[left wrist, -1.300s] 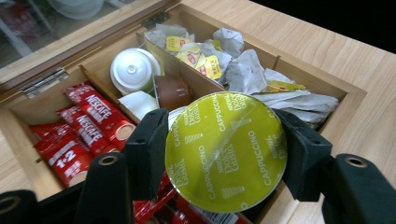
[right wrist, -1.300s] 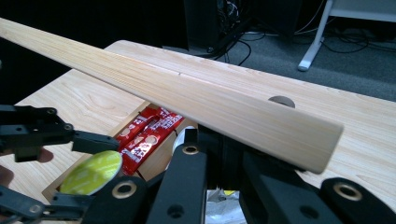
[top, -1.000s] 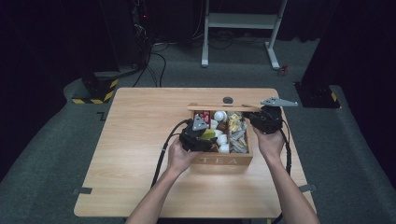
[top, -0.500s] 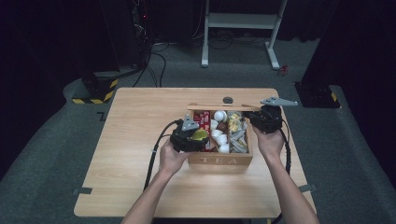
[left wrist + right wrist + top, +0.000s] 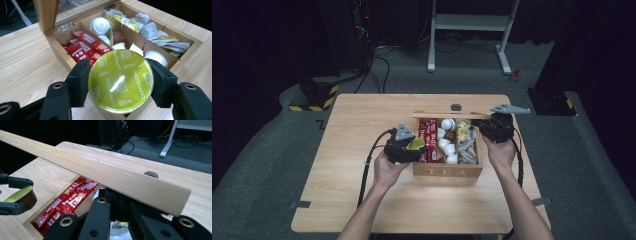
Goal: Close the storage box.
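A wooden tea box (image 5: 447, 172) stands open at the table's middle right. My left gripper (image 5: 413, 147) hovers at the box's left wall, shut on a green cappuccino capsule (image 5: 121, 80), whose foil top faces the camera between the black pads (image 5: 79, 80). The same capsule (image 5: 20, 194) appears at the left of the right gripper view. My right gripper (image 5: 490, 128) is at the box's back right corner, shut on the raised lid (image 5: 112, 173). Red sachets (image 5: 85, 46), white pods (image 5: 100, 24) and tea bags (image 5: 160, 37) fill the compartments.
A small dark round disc (image 5: 456, 107) lies on the table just behind the box. Bare tabletop (image 5: 357, 150) stretches to the left of the box and along the front. Cables trail from both grippers toward the front edge.
My left gripper has drifted left with the capsule, from over the box's left compartments to its left wall. The right gripper and lid have stayed put.
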The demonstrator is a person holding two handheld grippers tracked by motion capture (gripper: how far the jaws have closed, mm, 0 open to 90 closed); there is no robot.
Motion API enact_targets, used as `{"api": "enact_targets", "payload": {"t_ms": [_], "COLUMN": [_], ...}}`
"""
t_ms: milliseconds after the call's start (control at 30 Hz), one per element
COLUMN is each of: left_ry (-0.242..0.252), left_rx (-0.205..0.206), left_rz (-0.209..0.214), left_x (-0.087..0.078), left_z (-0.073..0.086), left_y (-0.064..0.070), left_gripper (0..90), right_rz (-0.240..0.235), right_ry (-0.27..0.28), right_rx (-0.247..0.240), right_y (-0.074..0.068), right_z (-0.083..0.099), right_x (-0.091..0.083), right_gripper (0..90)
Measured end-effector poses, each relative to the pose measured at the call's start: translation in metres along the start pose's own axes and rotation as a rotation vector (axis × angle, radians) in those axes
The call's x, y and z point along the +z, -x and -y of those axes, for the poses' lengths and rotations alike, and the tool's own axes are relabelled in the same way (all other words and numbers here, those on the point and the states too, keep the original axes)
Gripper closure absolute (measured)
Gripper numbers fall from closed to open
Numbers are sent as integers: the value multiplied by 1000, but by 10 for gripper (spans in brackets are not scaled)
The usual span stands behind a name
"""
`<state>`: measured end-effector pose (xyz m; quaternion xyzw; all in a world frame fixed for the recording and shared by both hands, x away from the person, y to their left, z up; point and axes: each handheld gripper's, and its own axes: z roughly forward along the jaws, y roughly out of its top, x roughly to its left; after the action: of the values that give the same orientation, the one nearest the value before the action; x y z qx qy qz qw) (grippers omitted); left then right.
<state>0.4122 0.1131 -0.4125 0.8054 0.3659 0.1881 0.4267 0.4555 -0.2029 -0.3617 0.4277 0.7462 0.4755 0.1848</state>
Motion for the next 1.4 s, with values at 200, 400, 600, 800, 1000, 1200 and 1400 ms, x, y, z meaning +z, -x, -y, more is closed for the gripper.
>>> {"api": "enact_targets", "payload": {"t_ms": [200, 400, 600, 800, 1000, 1200, 1400], "left_ry": [8, 7, 8, 2, -4, -11, -17], "left_rx": [-10, -23, -52, -66, -90, -106, -107], "left_rz": [-13, -16, -27, -46, -61, -85, -106], "left_x": [-7, -12, -19, -25, -28, -33, -36], "left_z": [3, 8, 15, 21, 30, 41, 48], "left_y": [-6, -12, -21, -27, -34, -40, -43], "left_gripper": [409, 410, 410, 410, 410, 409, 410], "right_rz": [-1, 3, 2, 1, 3, 2, 3], "right_ry": [0, -4, -5, -4, -5, -3, -4], "right_rx": [-5, -4, -7, -7, -9, -11, -8], "right_y": [0, -1, -2, -1, -2, -1, -2], "right_z": [0, 0, 0, 0, -1, -1, -1], "right_x": [0, 1, 2, 2, 2, 2, 1], "right_gripper": [893, 893, 893, 893, 893, 893, 893]}}
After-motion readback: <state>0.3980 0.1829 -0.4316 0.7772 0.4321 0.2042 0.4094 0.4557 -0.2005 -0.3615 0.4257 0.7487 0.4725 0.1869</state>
